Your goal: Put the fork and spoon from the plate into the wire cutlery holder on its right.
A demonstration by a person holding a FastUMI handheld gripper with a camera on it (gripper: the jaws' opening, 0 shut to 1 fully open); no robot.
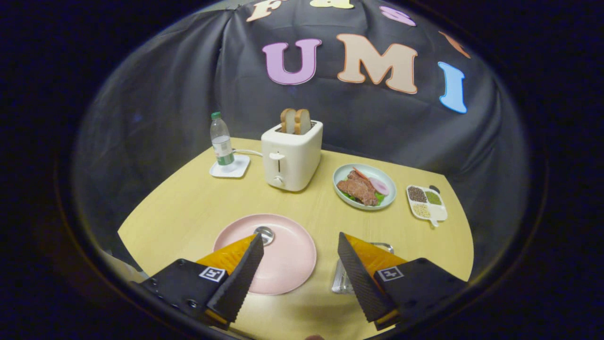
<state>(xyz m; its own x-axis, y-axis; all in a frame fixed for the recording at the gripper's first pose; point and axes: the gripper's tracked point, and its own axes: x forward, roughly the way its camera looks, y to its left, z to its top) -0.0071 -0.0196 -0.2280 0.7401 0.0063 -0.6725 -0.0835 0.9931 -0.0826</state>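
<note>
The plate (pixel 288 257) is set on the surface (pixel 188 208) between the spread fingers of the claw (pixel 300 245); the spoon (pixel 264 234) lies on it. The wire cutlery holder (pixel 340 278) is placed right of the plate. Beyond, the toaster (pixel 291 158) is flanked by a bottle (pixel 222 144) at left and a food dish (pixel 364 186) at right.

Two plates (pixel 278 278) (pixel 340 182); one toaster (pixel 291 158); one bottle (pixel 222 144).

A round pink plate (pixel 288 257) lies flat on the table with a metal spoon's (pixel 264 234) bowl showing on it. Just to the plate's right stands the silvery wire cutlery holder (pixel 343 278), partly hidden
</note>
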